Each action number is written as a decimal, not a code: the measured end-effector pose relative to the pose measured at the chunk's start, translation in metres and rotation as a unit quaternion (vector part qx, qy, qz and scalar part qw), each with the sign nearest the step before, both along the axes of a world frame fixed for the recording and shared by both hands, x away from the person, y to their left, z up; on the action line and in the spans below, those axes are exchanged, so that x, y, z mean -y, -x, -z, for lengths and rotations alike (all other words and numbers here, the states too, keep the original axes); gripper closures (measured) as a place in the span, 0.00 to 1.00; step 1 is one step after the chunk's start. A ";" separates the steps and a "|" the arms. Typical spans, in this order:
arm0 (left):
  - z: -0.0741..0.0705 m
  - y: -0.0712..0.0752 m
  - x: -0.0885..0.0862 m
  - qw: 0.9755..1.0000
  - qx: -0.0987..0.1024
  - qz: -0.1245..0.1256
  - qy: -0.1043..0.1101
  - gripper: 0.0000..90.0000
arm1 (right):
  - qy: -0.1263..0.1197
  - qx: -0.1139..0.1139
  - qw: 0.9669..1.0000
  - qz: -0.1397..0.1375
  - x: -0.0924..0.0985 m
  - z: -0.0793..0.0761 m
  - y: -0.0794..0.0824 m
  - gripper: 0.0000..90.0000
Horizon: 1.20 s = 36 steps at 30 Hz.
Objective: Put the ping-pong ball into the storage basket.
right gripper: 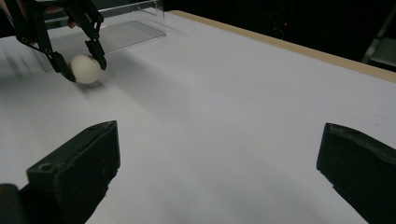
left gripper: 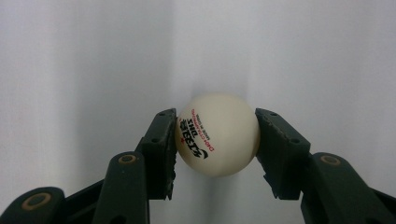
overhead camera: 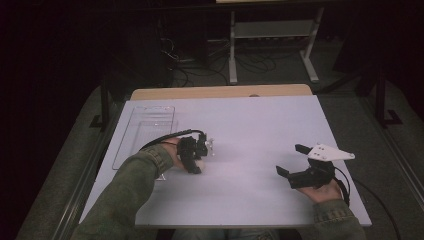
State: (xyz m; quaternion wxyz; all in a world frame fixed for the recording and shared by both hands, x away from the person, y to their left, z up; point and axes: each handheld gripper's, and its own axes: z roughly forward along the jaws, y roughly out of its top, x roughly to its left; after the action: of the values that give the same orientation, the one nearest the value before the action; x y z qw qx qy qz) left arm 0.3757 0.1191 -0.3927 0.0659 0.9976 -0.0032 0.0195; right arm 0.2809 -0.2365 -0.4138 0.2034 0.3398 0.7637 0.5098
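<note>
The left claw (left gripper: 215,135) was closed on a white ping-pong ball (left gripper: 217,134), which sat squarely between its two black jaws with a pad pressed against either side and the red and black printing turned toward the one on the left in the left gripper view. Seen from the right gripper view, that claw reached down to the white table (right gripper: 224,121) with the ball at its tips, just in front of a clear plastic tray (right gripper: 130,28). The right claw (overhead camera: 292,162) stood well apart from the ball, its jaws spread wide with nothing between them.
</note>
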 end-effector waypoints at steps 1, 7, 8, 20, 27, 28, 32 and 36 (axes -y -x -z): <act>-0.001 0.001 0.001 1.000 -0.001 0.000 0.000 0.56 | -0.001 0.000 1.000 0.000 0.000 0.000 0.000 0.00; -0.009 0.002 0.001 1.000 0.002 0.000 0.000 0.56 | 0.000 -0.001 1.000 0.000 0.000 0.000 0.000 0.00; -0.011 0.002 0.000 1.000 0.002 0.000 0.001 0.56 | 0.001 -0.001 1.000 0.000 0.000 0.000 0.000 0.00; -0.033 0.006 -0.004 1.000 0.006 -0.002 0.001 0.56 | -0.004 0.002 1.000 0.002 0.001 -0.001 0.000 0.00; -0.044 0.011 -0.003 1.000 0.013 0.007 -0.001 0.56 | -0.009 0.002 1.000 0.003 0.002 -0.002 0.000 0.00; -0.046 0.012 -0.003 1.000 0.012 0.004 -0.001 0.56 | -0.008 0.001 1.000 0.003 0.002 -0.002 0.000 0.00; -0.054 0.013 -0.005 1.000 0.021 0.007 0.001 0.56 | -0.009 0.001 1.000 0.005 0.002 -0.002 0.001 0.00; -0.060 0.014 -0.007 1.000 0.022 0.007 0.003 0.56 | -0.009 0.002 1.000 0.006 0.003 -0.002 0.001 0.00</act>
State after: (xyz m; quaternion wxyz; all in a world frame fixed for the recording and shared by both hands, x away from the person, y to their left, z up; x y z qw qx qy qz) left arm 0.3615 0.1263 -0.3327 0.0688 0.9967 -0.0112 0.0411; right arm 0.2800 -0.2393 -0.4119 0.2050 0.3450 0.7563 0.5167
